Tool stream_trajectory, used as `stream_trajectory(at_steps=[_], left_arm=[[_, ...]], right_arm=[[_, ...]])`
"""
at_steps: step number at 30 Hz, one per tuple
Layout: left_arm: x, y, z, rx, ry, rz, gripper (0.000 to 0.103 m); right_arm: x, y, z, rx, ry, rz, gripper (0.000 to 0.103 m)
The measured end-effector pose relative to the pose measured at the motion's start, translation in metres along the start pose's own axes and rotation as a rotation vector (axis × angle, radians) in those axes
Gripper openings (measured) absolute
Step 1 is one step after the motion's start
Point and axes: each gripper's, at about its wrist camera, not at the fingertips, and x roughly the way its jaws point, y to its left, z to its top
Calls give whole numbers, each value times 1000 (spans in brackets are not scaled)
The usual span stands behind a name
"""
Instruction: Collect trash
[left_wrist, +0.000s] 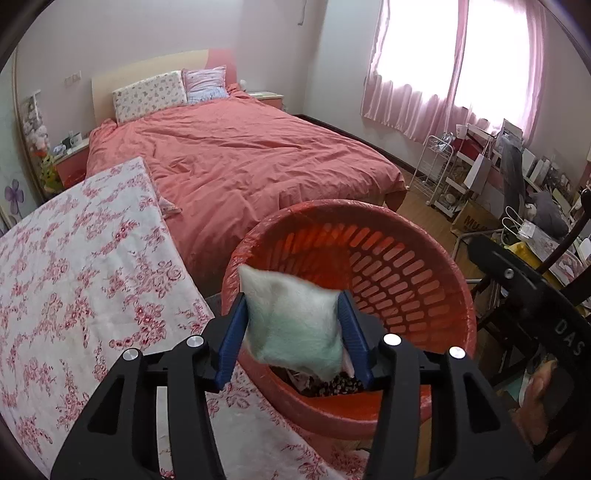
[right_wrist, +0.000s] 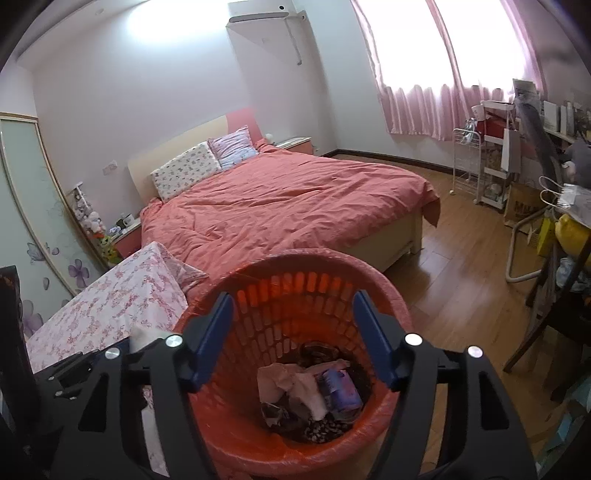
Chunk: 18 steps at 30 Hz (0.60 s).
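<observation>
Drop-off step, I'd say: the left gripper (left_wrist: 291, 325) has a blurry white wad (left_wrist: 291, 317) between its fingers, over the red basket (left_wrist: 424, 266); can't tell if it's pinched. Right gripper (right_wrist: 291, 339) is open, empty. Next: let the wad drop in.

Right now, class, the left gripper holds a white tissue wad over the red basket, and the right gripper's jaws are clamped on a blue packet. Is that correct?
Not quite. The right gripper holds nothing: the right wrist view shows its jaws apart, with the blue packet lying down in the red basket. The rest stands: the left wrist view shows the white tissue wad between the left gripper jaws over the basket.
</observation>
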Motion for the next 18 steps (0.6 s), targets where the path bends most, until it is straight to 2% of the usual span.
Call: stream_trajectory(at_steps=[7,10,15,18], left_arm=[[-2,-11,11,-2,-5,-49,51],[-4,-8,13,-5,-11,-44,51],[-20,5,3,5,-38,22,63],[-42,16,-3,5,-83,70,79]], right_arm=[[-13,-8,-1,19,-9,-18,67],[-19,-10,-2,10,-16,-34,68],[-34,-11,-2,6,-40,-43,74],[-48,-6,-4,-6,-62,-51,82]])
